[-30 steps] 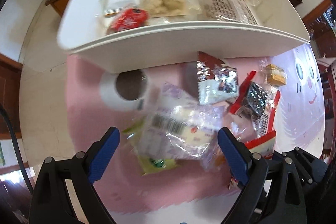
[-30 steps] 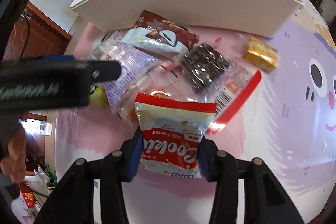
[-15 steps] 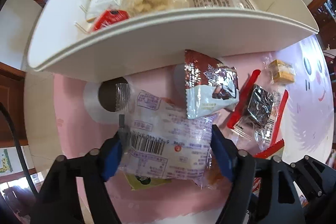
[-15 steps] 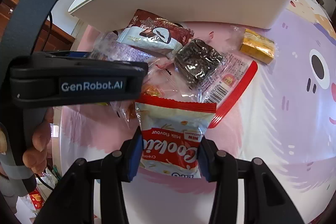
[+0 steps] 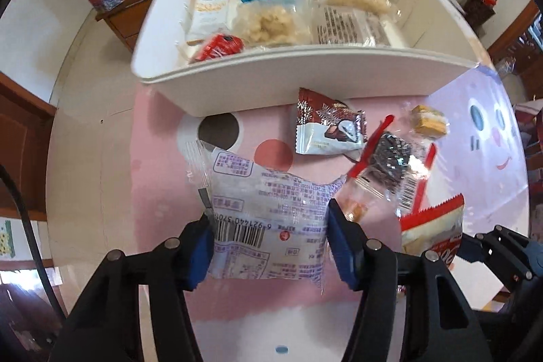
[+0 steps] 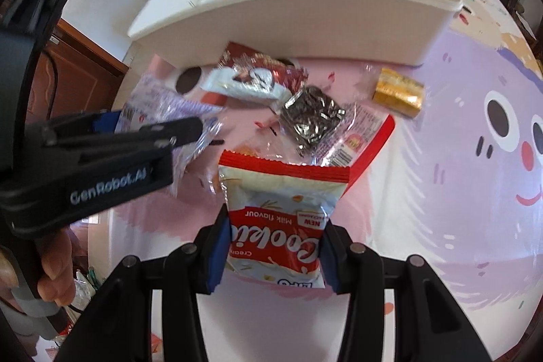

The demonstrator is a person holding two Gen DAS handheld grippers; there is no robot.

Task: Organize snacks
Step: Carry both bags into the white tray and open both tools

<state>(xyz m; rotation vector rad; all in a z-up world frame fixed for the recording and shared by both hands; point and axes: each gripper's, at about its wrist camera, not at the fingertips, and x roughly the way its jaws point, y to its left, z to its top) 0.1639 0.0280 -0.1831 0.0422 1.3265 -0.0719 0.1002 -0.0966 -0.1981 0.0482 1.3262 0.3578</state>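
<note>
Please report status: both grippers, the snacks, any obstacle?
Left gripper just closed on purple-print packet. Right gripper shut on cookie packet. White bin ahead, path clear.

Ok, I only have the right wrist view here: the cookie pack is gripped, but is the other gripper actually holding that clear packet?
Observer: Yes. The left gripper has just been closing; in its own view both blue pads press the sides of the clear packet.
Operator: And the bin's near-left corner? Its wall blocks me.
Observer: A red packet lies there against the wall of the white bin, beside a bag of pale puffs.
</note>
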